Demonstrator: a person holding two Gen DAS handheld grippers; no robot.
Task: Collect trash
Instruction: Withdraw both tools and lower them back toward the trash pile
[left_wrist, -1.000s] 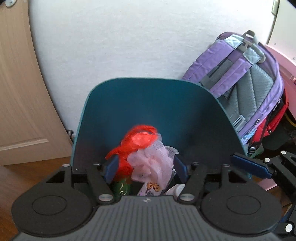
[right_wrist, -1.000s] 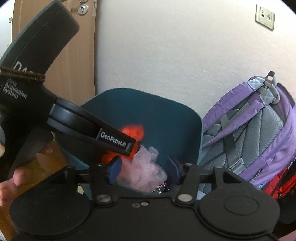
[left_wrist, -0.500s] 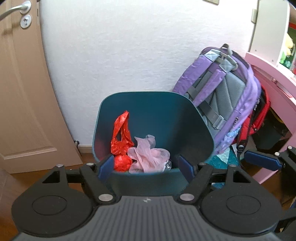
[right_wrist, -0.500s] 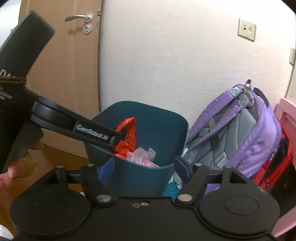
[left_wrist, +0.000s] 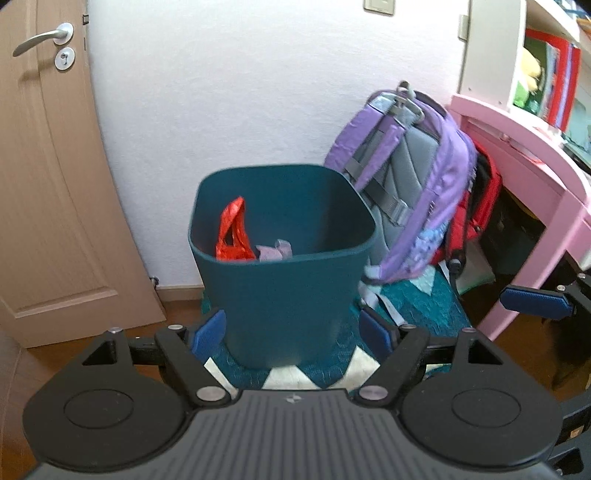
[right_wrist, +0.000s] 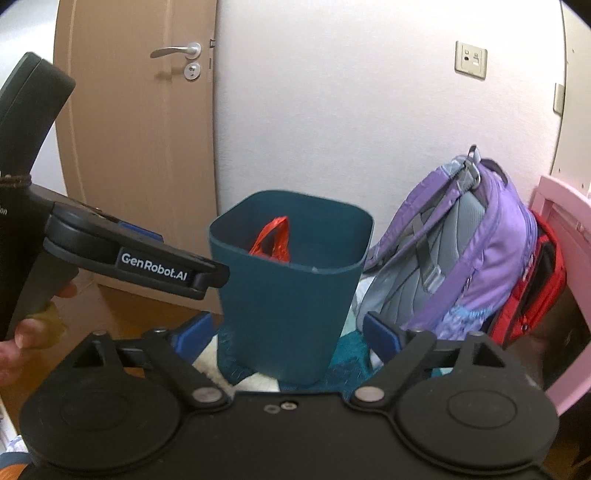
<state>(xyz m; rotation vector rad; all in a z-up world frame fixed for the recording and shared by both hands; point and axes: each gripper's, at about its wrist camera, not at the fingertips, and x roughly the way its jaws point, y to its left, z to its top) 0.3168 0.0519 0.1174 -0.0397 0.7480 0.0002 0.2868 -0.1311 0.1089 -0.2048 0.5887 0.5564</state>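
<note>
A dark teal trash bin (left_wrist: 284, 291) (right_wrist: 288, 306) stands on the floor against the white wall. Inside it lie a red plastic bag (left_wrist: 232, 236) (right_wrist: 273, 242) and a crumpled pale pink wrapper (left_wrist: 273, 252). My left gripper (left_wrist: 293, 330) hangs in front of the bin, its jaws opening with nothing held between the blue pads. My right gripper (right_wrist: 288, 334) is also back from the bin, jaws opening and nothing gripped. The left gripper's body (right_wrist: 122, 254) and a hand (right_wrist: 26, 332) show at the left of the right wrist view. One right fingertip (left_wrist: 535, 301) shows in the left wrist view.
A purple backpack (left_wrist: 413, 184) (right_wrist: 461, 251) leans on the wall right of the bin, a red bag (left_wrist: 476, 218) behind it. A pink desk (left_wrist: 535, 177) stands at the right, a wooden door (left_wrist: 48, 184) at the left. A teal patterned rug (left_wrist: 332, 365) lies under the bin.
Both grippers have drawn back and up from the bin's mouth, and their jaws have spread wider. The red bag and pink wrapper now lie loose in the bin.
</note>
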